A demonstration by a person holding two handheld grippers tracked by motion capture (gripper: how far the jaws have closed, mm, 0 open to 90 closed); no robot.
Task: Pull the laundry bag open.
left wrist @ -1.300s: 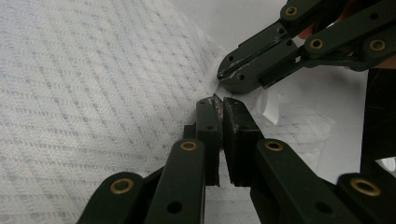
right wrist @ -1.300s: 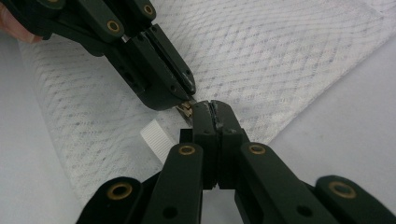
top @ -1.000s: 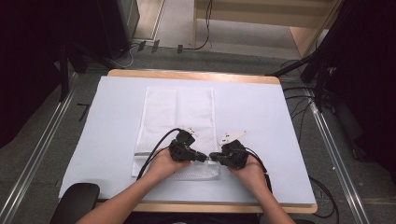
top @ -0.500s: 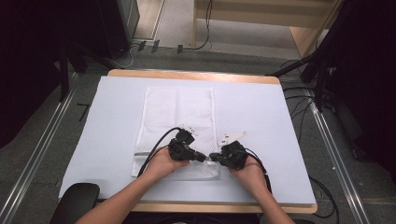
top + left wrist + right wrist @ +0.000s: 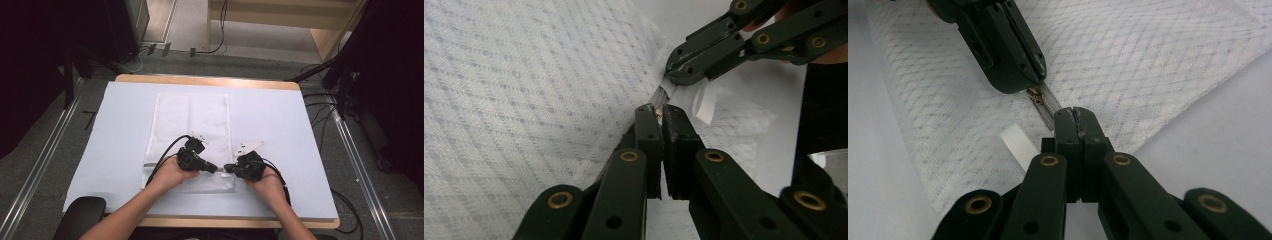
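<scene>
One flat white mesh fabric zip bag [image 5: 190,135] lies on the pale-covered table [image 5: 280,130], near edge. Two black tools: left tool [image 5: 659,114] clamped on the metal zipper pull [image 5: 1035,95], right tool [image 5: 1074,114] pinched shut on the grey zipper tape [image 5: 1048,112] beside one white ribbed tab [image 5: 1018,144].

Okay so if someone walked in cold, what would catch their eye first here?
Probably the two black grippers meeting tip to tip at the near end of the white mesh bag, the left gripper and the right gripper. Up close, the left is shut on the zipper pull, and the right is clamped on the zipper end beside a white tag.
</scene>
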